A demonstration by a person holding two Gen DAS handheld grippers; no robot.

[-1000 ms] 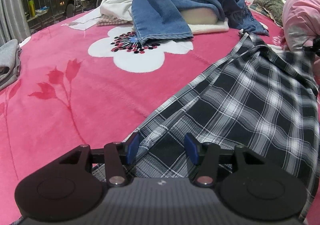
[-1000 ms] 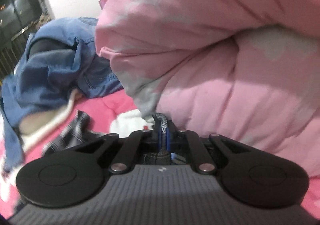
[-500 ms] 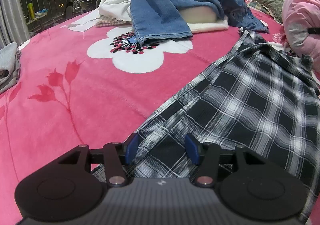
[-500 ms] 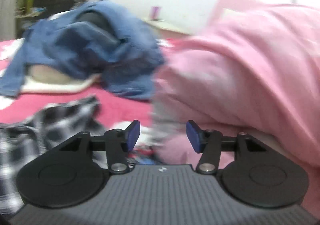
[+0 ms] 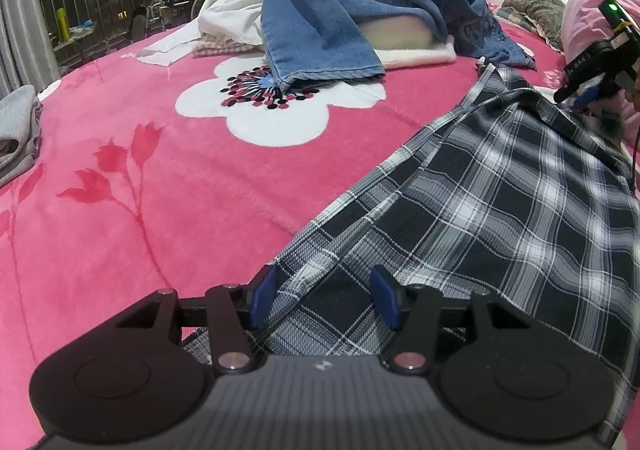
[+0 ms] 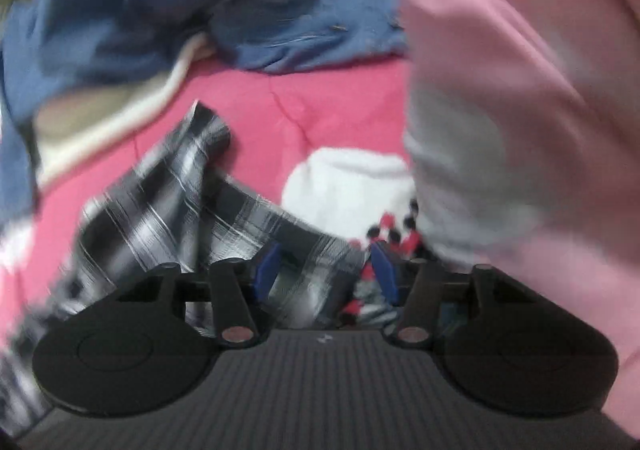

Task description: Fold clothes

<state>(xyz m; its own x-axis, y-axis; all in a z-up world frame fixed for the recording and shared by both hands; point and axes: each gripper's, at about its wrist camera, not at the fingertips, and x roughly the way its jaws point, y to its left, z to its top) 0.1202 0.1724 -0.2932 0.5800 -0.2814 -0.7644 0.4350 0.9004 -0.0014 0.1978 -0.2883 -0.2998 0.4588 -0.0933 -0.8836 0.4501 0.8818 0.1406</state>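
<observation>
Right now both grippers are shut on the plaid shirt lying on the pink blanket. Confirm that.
Not quite: both grippers are open. The left gripper straddles the plaid shirt with its jaws apart in the left wrist view, and the right gripper also gapes. The shirt does lie on the pink blanket.

Bare pink blanket (image 5: 168, 185) lies open toward ten o'clock; piled jeans (image 5: 340, 9) block twelve, a pink quilt (image 6: 520, 89) two.

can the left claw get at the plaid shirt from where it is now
Probably yes. The left claw is open, and the plaid shirt edge lies right between its fingers with nothing on top of it there. Closing should pinch the cloth.
</observation>
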